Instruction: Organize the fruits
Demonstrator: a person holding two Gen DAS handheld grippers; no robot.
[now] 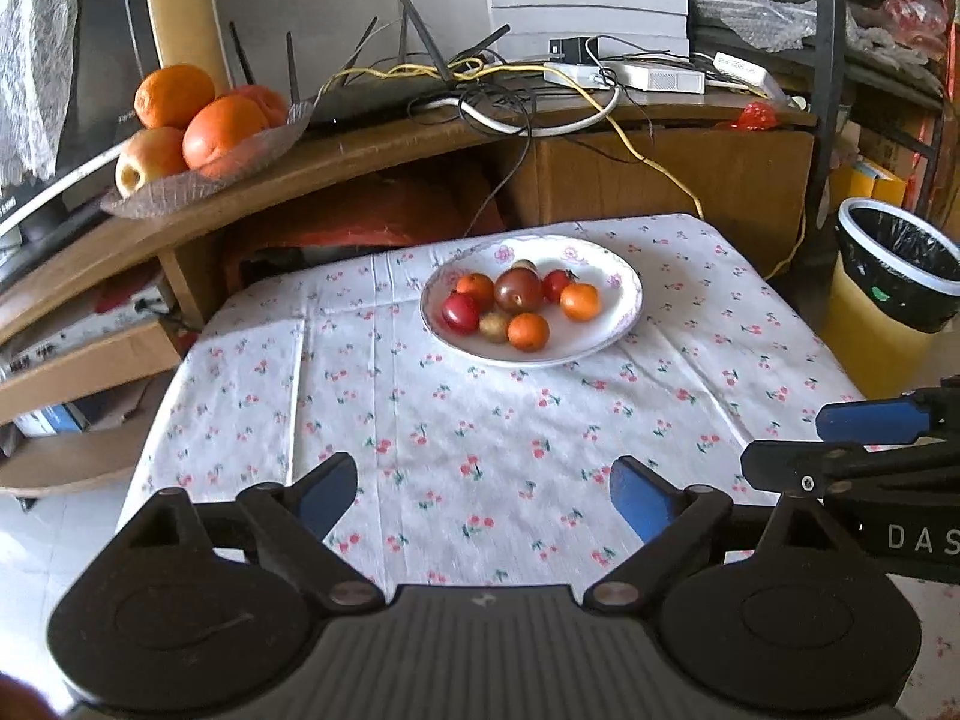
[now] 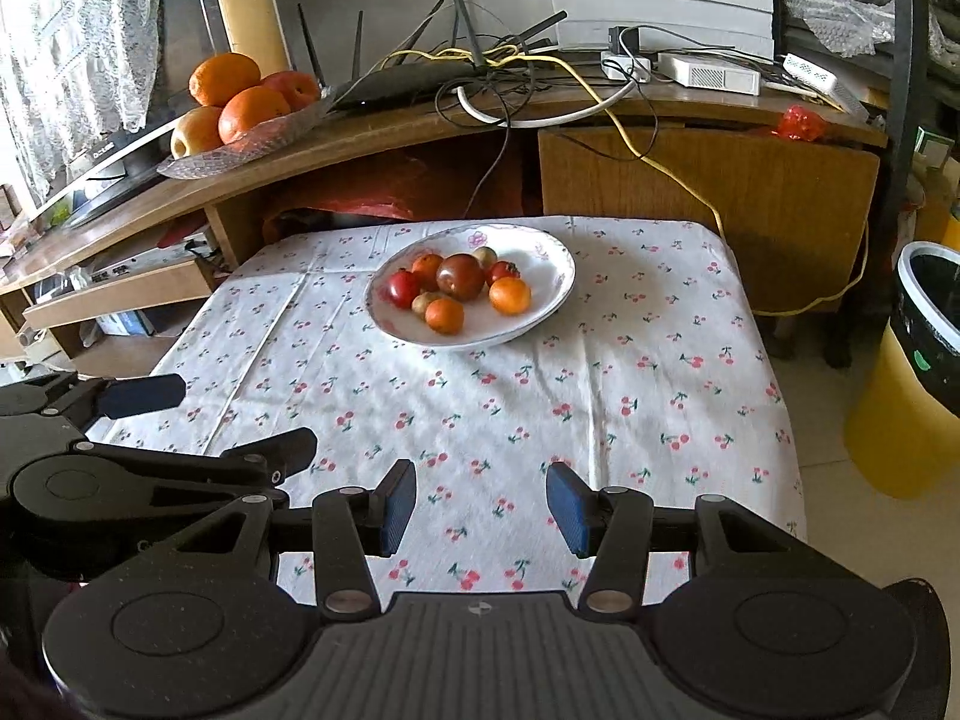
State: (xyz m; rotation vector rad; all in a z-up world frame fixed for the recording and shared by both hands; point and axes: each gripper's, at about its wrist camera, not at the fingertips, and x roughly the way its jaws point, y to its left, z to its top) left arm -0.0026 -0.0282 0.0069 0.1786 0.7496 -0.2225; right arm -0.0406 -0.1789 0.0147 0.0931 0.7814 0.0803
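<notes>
behind the table (image 1: 480,450) wires hang from a crowded shelf. the plate (image 1: 606,267) of small fruits (image 1: 519,291) is ahead of both jaws, well apart. round fruits may roll off if you nudge them. your left gripper (image 1: 483,495) and right gripper (image 2: 480,507) hover low, open, empty.

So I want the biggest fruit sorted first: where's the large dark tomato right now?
The large dark tomato sits mid-plate on the white floral plate at the far side of the table, between an orange fruit on its left and a small red tomato on its right.
</notes>
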